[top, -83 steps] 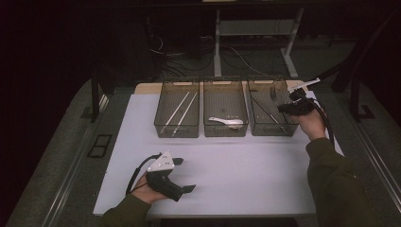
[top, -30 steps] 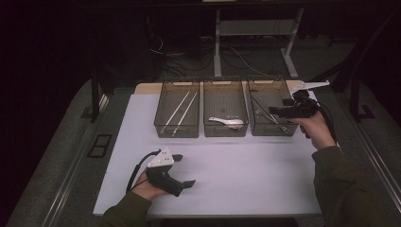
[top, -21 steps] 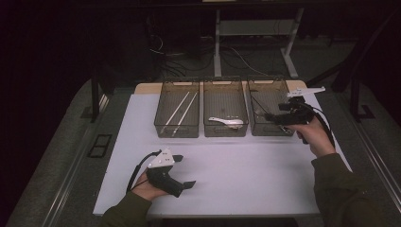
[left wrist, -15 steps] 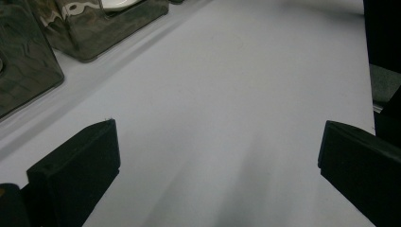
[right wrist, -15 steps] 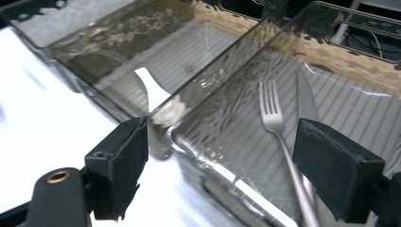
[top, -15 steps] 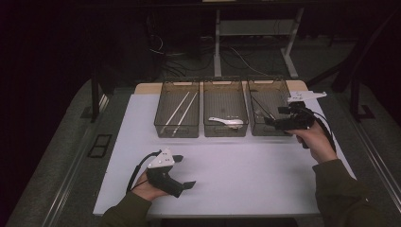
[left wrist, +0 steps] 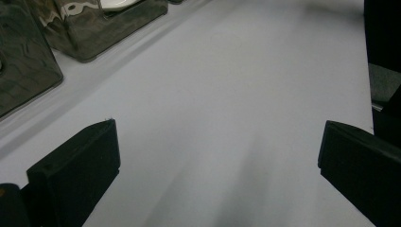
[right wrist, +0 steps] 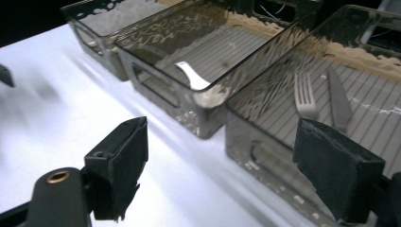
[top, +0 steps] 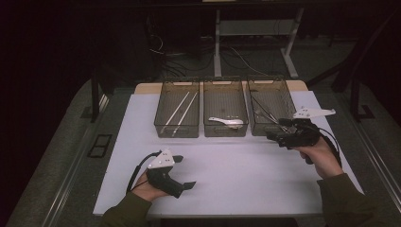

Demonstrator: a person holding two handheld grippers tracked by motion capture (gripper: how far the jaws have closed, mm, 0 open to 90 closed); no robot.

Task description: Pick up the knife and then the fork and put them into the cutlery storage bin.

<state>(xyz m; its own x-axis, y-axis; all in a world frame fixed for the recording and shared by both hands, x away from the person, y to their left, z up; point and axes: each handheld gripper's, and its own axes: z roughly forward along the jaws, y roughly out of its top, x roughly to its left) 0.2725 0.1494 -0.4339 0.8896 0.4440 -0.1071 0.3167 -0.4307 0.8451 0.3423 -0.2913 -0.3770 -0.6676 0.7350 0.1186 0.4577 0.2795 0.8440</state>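
Fork point(right wrist: 305, 97) lies lengthwise in right bin point(right wrist: 265, 142) — tines toward camera.

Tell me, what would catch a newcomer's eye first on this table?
Three smoky see-through bins in a row at the far edge of the white table: the left bin holds chopsticks, the middle bin a white spoon, the right bin a fork and knife. The right gripper, jaws open and empty, hovers just before the right bin.
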